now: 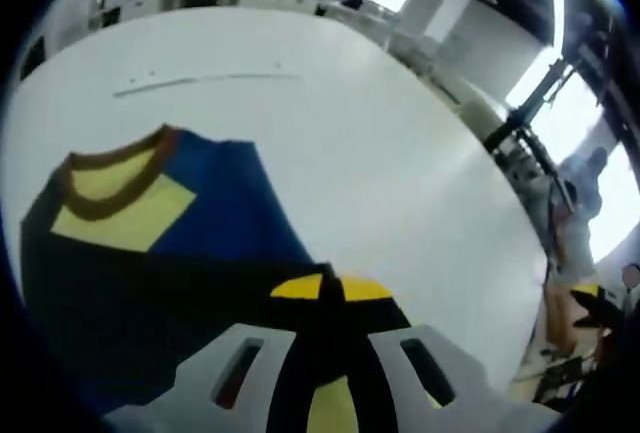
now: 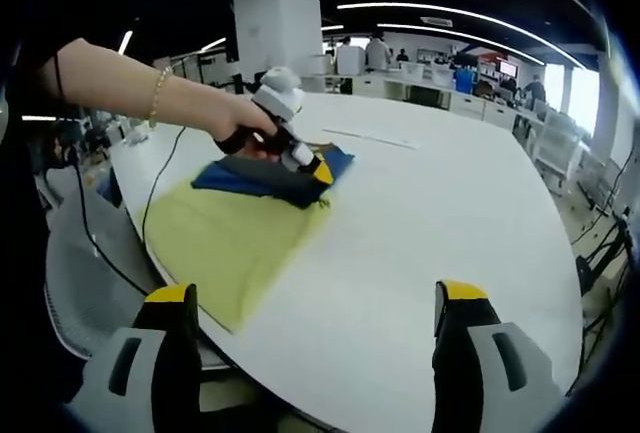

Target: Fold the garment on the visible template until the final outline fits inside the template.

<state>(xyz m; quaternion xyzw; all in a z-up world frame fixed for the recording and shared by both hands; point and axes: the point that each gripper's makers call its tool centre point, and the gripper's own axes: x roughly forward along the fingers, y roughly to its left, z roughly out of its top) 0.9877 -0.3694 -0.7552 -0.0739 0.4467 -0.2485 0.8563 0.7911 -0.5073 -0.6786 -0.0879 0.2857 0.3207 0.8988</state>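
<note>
Left gripper (image 1: 333, 298) jaws clamp the garment (image 1: 180, 253); right gripper (image 2: 318, 308) jaws apart.

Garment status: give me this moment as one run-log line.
garment: folded, on yellow template | left gripper: shut on garment | right gripper: open, held back above white table

Large white round table (image 2: 430, 243) stands in an open-plan hall. Ceiling strip lights (image 2: 450, 15) are lit, and a white square column (image 2: 278, 25) rises behind. Desks (image 2: 430, 81) line the far side; bright windows (image 1: 580, 123) are visible.
</note>
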